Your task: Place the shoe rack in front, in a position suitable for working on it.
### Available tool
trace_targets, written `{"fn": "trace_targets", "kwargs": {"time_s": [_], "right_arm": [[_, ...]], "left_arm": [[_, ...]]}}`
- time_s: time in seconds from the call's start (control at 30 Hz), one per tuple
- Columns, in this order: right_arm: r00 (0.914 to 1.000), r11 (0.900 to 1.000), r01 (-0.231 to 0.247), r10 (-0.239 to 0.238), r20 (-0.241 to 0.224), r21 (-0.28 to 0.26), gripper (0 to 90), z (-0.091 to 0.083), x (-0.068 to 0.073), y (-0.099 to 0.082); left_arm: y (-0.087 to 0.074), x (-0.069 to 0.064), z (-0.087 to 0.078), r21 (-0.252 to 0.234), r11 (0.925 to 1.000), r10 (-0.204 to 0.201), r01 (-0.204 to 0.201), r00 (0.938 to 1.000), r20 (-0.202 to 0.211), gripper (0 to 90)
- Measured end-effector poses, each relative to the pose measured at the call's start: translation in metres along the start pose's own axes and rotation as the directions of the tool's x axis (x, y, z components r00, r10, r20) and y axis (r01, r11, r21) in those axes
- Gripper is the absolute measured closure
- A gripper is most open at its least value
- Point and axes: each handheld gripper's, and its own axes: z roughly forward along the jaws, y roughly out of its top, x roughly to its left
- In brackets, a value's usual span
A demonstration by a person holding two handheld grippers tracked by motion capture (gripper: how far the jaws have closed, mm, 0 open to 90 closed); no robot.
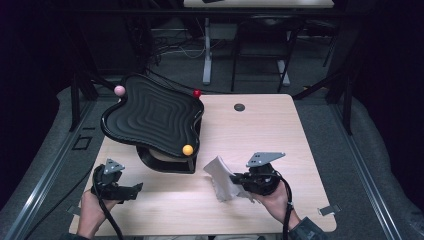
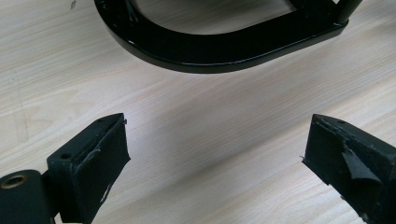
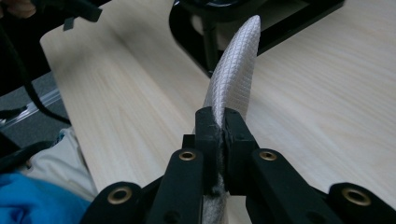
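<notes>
Two tongs are mine to run: the right tongs [image 3: 218,122] are clenched on a white waffle-textured cloth [image 3: 235,65], held above the pale woodgrain desk [image 1: 260,130] near the black stand. My left tongs [image 2: 215,154] gape released before a glossy, curved black stand base [image 2: 219,51].

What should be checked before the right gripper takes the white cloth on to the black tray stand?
1. Grip on white cloth: ok, right gripper jaws shut on its edge.
2. Cloth off the table: cannot tell, its lower part hangs near the wood.
3. Left gripper free: ok, jaws open, nothing between them.
4. Left gripper apart from the stand base: ok, bare wood between.
5. Black wavy tray level: not ok, it tilts.
6. Orange ball position: ok, at the tray's near rim.
</notes>
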Motion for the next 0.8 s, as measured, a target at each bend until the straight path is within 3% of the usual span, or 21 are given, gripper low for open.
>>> {"fn": "trace_targets", "kwargs": {"time_s": [0.2, 0.33, 0.43, 0.6, 0.7, 0.77, 0.8], "right_arm": [[0.9994, 0.9974, 0.025, -0.023, -0.025, 0.068, 86.5, 0.027, 0.009, -0.004], [0.9984, 0.9898, 0.035, -0.029, -0.048, 0.138, 86.6, 0.053, 0.012, -0.009], [0.9982, 0.9872, 0.043, -0.036, -0.048, 0.154, 86.6, 0.059, 0.012, -0.01], [0.998, 0.9707, 0.058, -0.05, -0.038, 0.233, 86.0, 0.08, 0.01, -0.017], [0.998, 0.966, 0.054, -0.044, -0.045, 0.253, 80.3, 0.084, 0.007, -0.019], [0.9984, 0.965, 0.041, -0.029, -0.049, 0.259, 65.5, 0.083, 0.004, -0.018], [0.9977, 0.972, 0.032, -0.017, -0.066, 0.233, 58.6, 0.078, -0.001, -0.017]], "left_arm": [[0.002, -0.005, 0.001, 0.001, 0.9999, 0.015, -0.015, 0.9998, 0.011, 6.0], [0.004, -0.013, 0.001, -0.001, 0.9994, 0.035, -0.035, 0.9991, 0.022, 6.0], [0.004, -0.018, 0.001, -0.002, 0.999, 0.044, -0.044, 0.9986, 0.03, 6.0], [0.007, -0.036, 0.001, -0.005, 0.9962, 0.087, -0.087, 0.9945, 0.059, 6.0], [0.009, -0.051, 0.003, -0.013, 0.9922, 0.125, -0.124, 0.9886, 0.084, 5.9], [0.011, -0.061, 0.005, -0.015, 0.9888, 0.149, -0.149, 0.9831, 0.106, 5.9], [0.014, -0.071, 0.006, -0.024, 0.9868, 0.162, -0.16, 0.9777, 0.133, 5.8]]}}
